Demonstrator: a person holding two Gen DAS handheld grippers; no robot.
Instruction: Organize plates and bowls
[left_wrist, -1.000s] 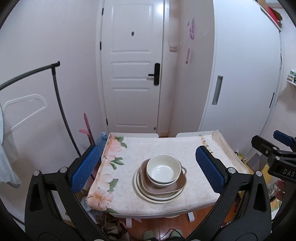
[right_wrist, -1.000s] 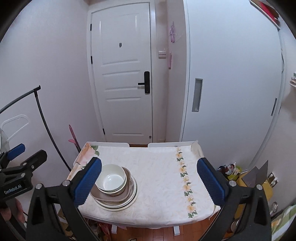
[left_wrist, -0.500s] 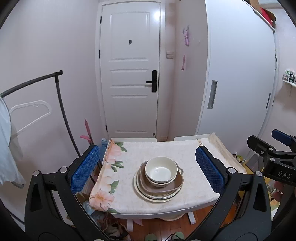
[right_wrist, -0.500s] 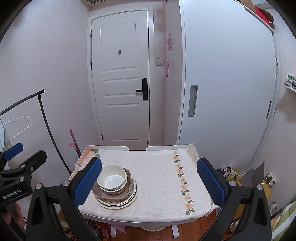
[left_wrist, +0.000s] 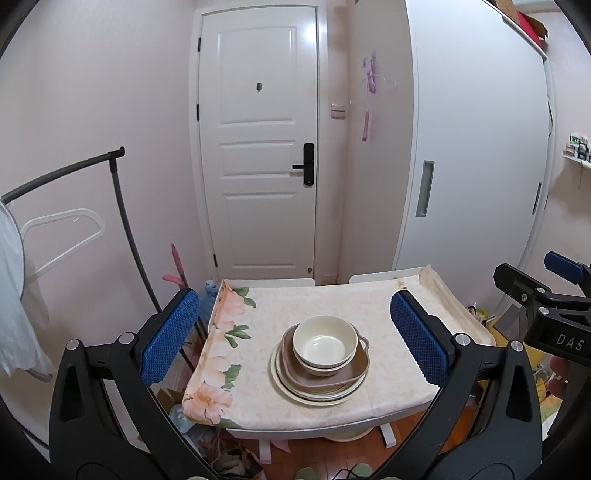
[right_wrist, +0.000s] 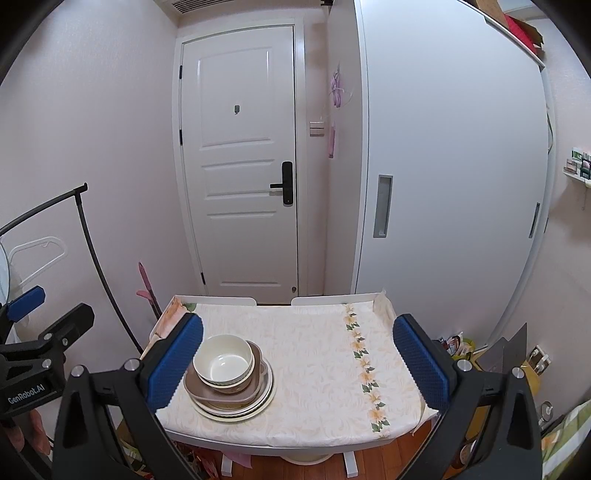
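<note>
A cream bowl (left_wrist: 322, 344) sits nested in a stack on a brown handled dish (left_wrist: 356, 365) and round cream plates (left_wrist: 317, 395), near the front of a small table (left_wrist: 332, 299) with a floral cloth. The stack also shows in the right wrist view (right_wrist: 225, 365), at the table's left side. My left gripper (left_wrist: 295, 339) is open and empty, held back from and above the table. My right gripper (right_wrist: 297, 358) is open and empty, also back from the table. Each gripper shows at the edge of the other's view.
A white door (left_wrist: 258, 147) and a white wardrobe (left_wrist: 472, 166) stand behind the table. A black clothes rail (left_wrist: 122, 221) with a white hanger (left_wrist: 59, 236) is at the left. Clutter lies on the floor at the right (right_wrist: 458, 343) and under the table.
Both grippers have drawn back and risen, so the table and stack look smaller and lower. The stack has not moved. Both grippers stay open.
</note>
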